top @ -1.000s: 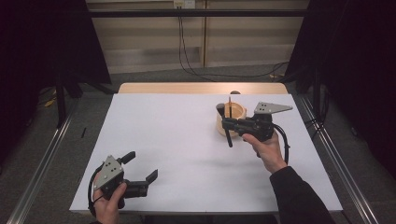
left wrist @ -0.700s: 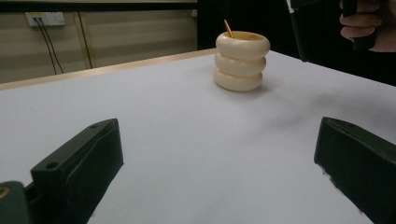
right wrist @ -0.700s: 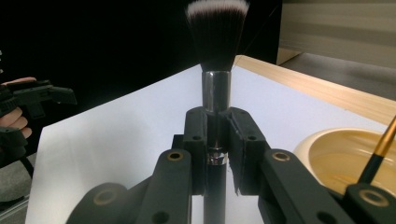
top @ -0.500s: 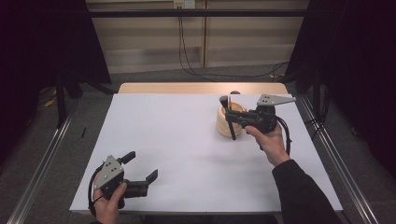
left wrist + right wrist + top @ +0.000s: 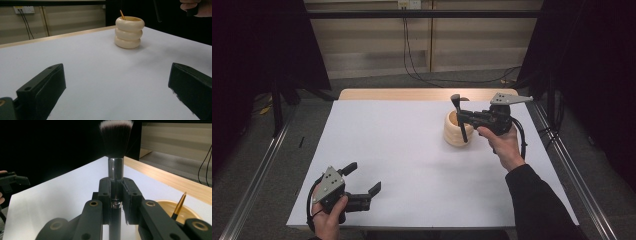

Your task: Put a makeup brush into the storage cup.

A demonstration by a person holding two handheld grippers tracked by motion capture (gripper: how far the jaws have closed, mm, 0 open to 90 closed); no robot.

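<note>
Two brushes belong to this job: the large makeup brush (image 5: 116, 135), clamped upright by its handle in the right gripper (image 5: 460, 116), and a thin gold-tipped brush (image 5: 122, 14) left leaning in the cream ribbed holder (image 5: 456, 129). Compared with a second ago, the right gripper has risen and shifted toward the far edge, so the big brush now hangs clear beside the holder's rim; the lift-out looks finished, and a place to set it down comes next. The left gripper (image 5: 362, 188) rests near the front-left corner, jaws spread wide, holding nothing. The white table (image 5: 392, 150) has a wooden strip at its far edge; dark curtains flank the room.
</note>
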